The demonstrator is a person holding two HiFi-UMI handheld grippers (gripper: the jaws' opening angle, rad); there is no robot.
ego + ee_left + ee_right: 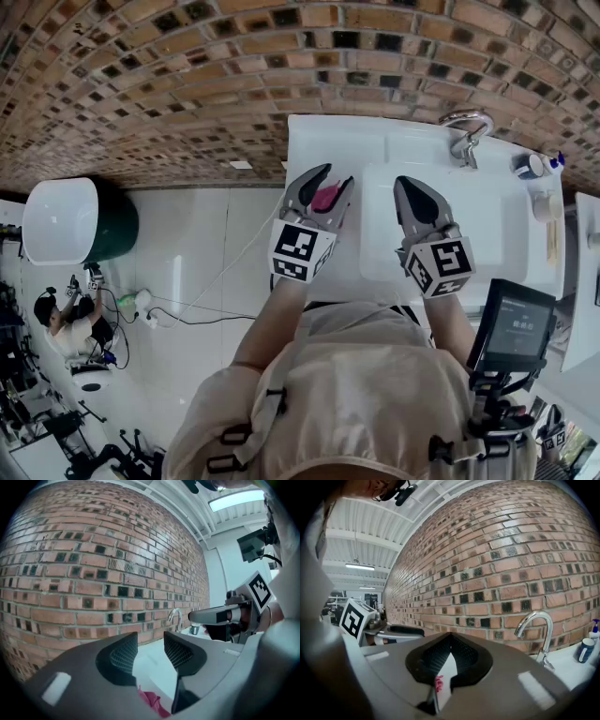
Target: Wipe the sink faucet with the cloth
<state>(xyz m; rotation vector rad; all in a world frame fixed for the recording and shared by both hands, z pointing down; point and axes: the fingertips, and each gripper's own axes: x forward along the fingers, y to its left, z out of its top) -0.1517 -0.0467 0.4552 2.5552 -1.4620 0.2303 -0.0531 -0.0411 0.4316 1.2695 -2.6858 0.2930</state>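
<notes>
Two grippers, one cloth, one faucet, one basin, two small containers.

Left gripper (336,176): jaws part-way apart, closed on the pink cloth (325,197), which is bunched deep between them, back from the tips, with a bare gap between the tips. Right gripper (407,184): jaws shut tip to tip, gripping nothing. Both held side by side, apart, over the white counter (328,141), pointing toward the brick wall (187,84).

Faucet (466,131) ahead and to the right of both pairs of jaws, nearer the right pair, well apart from the cloth, upright at the counter's back edge by the wall. Blue cup (528,167) and spray bottle (557,161) just right of the faucet.

Seen in the head view only: the counter's whole outline, the basin (497,234) beneath the right jaws, the floor (206,244) just left of the left jaws, a screen (513,328) behind the right gripper.

Seen in the left gripper view only: cloth low in the throat of the jaws, white counter through the gap, right gripper alongside.

Seen in the right gripper view only: the faucet's curved spout in profile, and a thin white wedge below the shut tips bearing a pink mark too small to identify.

Bare white surface from both pairs of jaws to the faucet. Counter's left edge close beside the left jaws; wall close behind the faucet.
</notes>
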